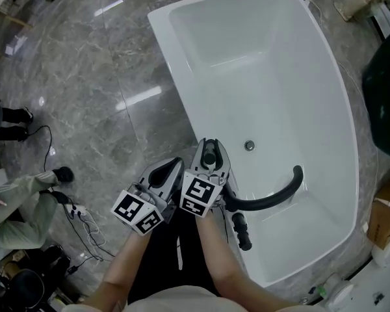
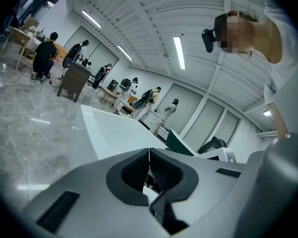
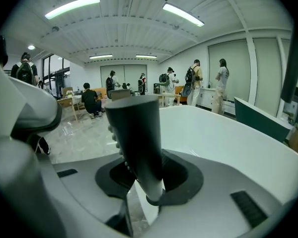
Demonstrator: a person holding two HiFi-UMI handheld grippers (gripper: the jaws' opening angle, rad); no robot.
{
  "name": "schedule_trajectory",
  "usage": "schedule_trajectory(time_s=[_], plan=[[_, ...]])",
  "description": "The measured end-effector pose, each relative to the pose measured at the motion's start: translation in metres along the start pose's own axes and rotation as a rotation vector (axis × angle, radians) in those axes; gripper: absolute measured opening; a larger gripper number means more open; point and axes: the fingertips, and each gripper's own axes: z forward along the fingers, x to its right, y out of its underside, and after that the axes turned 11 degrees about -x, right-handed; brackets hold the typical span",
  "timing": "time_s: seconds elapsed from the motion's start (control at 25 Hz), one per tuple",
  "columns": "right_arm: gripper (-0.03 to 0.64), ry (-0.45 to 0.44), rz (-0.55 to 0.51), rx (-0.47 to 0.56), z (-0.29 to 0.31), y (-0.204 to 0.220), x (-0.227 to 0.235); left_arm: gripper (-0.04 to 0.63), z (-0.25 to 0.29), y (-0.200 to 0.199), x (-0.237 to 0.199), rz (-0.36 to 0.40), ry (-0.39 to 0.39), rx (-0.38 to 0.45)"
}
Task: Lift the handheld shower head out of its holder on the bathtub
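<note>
The black handheld shower head (image 3: 135,133) stands upright between the jaws of my right gripper (image 3: 146,176), and both pads press on its ribbed handle. In the head view the right gripper (image 1: 211,151) sits over the near rim of the white bathtub (image 1: 182,103), with the shower head's (image 1: 210,155) dark end showing between the jaws. My left gripper (image 1: 169,171) hangs just left of it, outside the tub. In the left gripper view that left gripper (image 2: 149,168) has its pads together with nothing between them.
A black curved spout (image 1: 276,194) and a black knobbed handle (image 1: 242,230) stand on the tub's near rim, right of my grippers. The drain (image 1: 249,145) lies in the tub floor. On the marble floor at left are a seated person (image 1: 19,207) and cables (image 1: 78,213).
</note>
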Motion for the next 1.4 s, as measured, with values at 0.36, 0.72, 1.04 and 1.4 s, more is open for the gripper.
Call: schedule_trajectory(time_s=[0.36,0.72,1.04,1.4], plan=[[0.121,-0.013,-0.045,0.056,-0.029,-0.038,-0.009,0.012,-0.028,-0.027,0.013,0.033,0.002,0.037],[0.121,-0.022,-0.066,0.108,-0.078,-0.074,-0.017,0.012,-0.058,-0.061,0.037,0.092,0.037,0.067],[0.12,-0.06,-0.1,0.181,-0.127,-0.111,-0.02,0.012,-0.079,-0.086,0.059,0.134,0.07,0.102],[0.118,-0.092,-0.101,0.265,-0.185,-0.156,-0.023,0.012,-0.101,-0.11,0.094,0.187,0.152,0.123]])
